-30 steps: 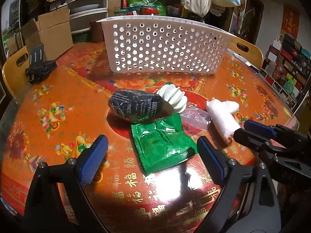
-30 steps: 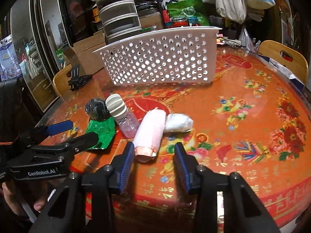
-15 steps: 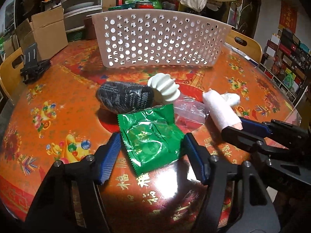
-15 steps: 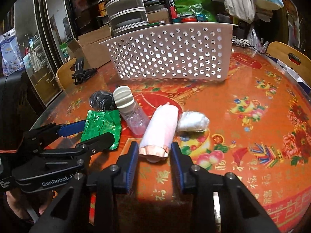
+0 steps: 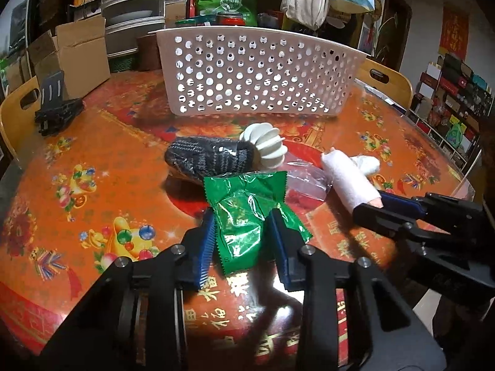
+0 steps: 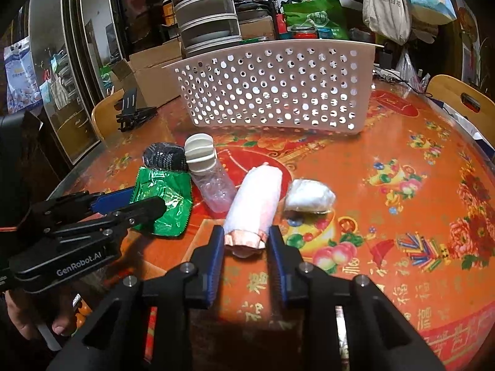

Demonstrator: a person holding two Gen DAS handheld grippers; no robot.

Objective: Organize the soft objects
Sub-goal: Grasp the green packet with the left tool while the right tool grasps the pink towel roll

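Both grippers have just been closing: the left gripper [image 5: 241, 232] now pinches the green foil packet [image 5: 247, 213], crumpling it between its pads, and the right gripper [image 6: 246, 247] squeezes the near end of the pink-white rolled cloth [image 6: 256, 204]. Both lie in front of the white perforated basket [image 5: 256, 74], beside the dark sock roll [image 5: 207, 157], clear bottle [image 6: 210, 176] and white bundle [image 6: 309, 194].

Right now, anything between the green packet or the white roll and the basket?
Yes. The dark knit bundle and the clear bottle with its white ribbed cap lie between the green packet and the white perforated basket. Beyond the white roll, bare table runs to the basket.
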